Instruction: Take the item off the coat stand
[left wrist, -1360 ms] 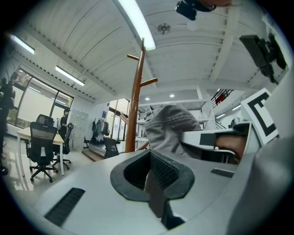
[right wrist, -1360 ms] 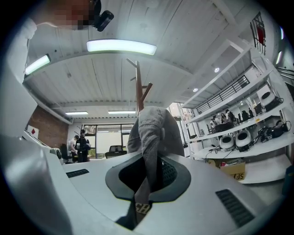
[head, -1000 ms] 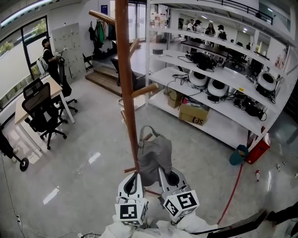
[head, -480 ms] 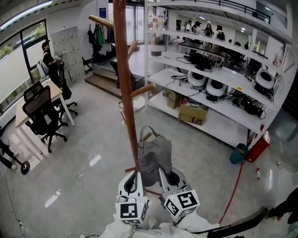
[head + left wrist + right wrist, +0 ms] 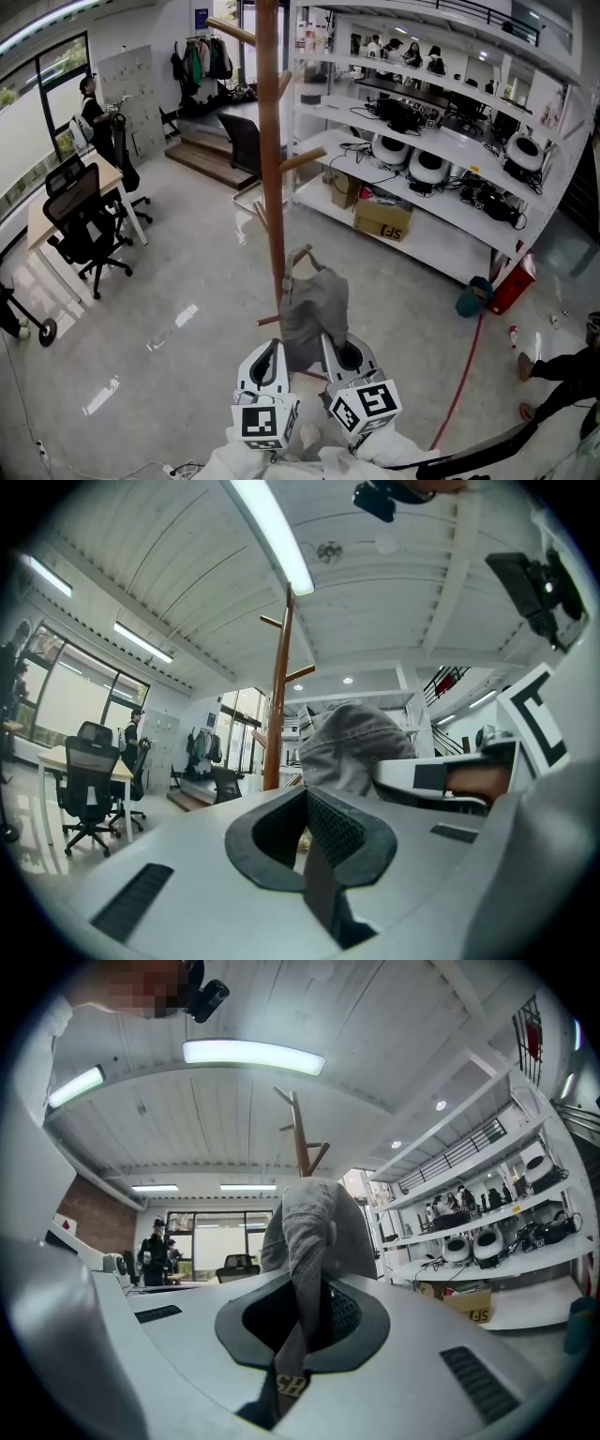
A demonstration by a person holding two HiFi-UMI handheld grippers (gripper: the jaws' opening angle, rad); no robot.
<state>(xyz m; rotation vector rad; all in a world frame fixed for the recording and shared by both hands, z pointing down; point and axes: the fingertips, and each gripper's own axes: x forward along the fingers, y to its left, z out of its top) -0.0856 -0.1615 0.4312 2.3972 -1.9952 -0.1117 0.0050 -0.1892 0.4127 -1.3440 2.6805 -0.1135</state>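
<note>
The brown wooden coat stand (image 5: 272,187) rises just beyond my two grippers. A grey fabric item (image 5: 314,314) hangs right of the pole, its strap loop up by a low peg; I cannot tell whether it rests on the peg. My right gripper (image 5: 339,354) is shut on the grey item (image 5: 314,1232), a fold of which runs down between the jaws of the right gripper (image 5: 300,1326). Beside it and below the pole, my left gripper (image 5: 272,354) has its jaws together, nothing in them. In the left gripper view, that gripper (image 5: 309,817) has the item (image 5: 352,747) just right of it and the stand (image 5: 278,714) behind.
A white shelving rack (image 5: 441,150) with equipment and a cardboard box (image 5: 382,220) fills the right. A desk and office chair (image 5: 80,220) stand at left. A red hose (image 5: 464,375) crosses the floor. Someone's legs (image 5: 562,375) show at the right edge.
The stand's base now sits farther from both grippers, which have drawn back together with the grey item. Legs have appeared at the right edge.
</note>
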